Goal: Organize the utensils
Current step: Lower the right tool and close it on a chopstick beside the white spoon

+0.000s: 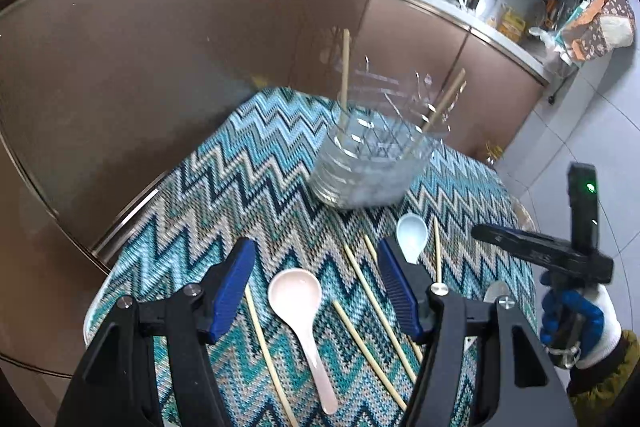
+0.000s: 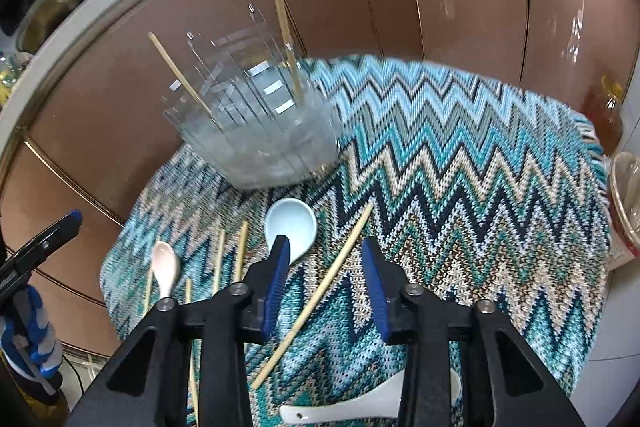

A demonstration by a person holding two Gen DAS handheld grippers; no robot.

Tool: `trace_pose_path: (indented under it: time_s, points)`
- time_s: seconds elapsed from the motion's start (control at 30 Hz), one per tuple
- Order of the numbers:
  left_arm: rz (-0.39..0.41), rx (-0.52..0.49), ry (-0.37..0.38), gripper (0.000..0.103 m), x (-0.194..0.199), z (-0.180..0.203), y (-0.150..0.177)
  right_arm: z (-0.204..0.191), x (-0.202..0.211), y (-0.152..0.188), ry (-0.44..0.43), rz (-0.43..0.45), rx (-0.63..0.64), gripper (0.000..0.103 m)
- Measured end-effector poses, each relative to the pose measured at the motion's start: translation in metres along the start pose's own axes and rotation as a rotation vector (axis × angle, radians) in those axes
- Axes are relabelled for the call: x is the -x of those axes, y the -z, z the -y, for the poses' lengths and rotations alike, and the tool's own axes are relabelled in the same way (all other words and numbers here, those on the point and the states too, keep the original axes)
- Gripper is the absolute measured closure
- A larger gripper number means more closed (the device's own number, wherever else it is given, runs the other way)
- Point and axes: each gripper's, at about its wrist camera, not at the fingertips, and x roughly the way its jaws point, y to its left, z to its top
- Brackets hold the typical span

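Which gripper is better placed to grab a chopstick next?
Right, probably. The right gripper has its jaws open astride the lone bamboo chopstick. The left gripper frames the pink plastic spoon.

Both my cameras look steeply down past my fingers at the zigzag cloth, close. Left views from 7 o'clock, right from 5. Both share the clear holder and blue spoon.

– What do the hands carry?
– Black two-finger grippers with ribbed blue pads and silver screws.
– And what is worn?
– A white glove with blue fingers, olive sleeve behind.
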Motion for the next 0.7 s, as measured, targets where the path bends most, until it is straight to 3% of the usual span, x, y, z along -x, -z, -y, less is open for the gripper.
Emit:
trace_pose_path:
  time_s: [0.3,0.7]
  points:
    - [-0.088,-0.008,0.021,0.042,-0.016,-0.001,0.005,0.01,-0.052,-0.004,0.051,-0.136,-0.015,0.071]
    - [-0.172,0.016,0.067,0.045,-0.03,-0.014,-0.001,0.007,-0.088,-0.01,0.09,-0.204,-0.009,0.071]
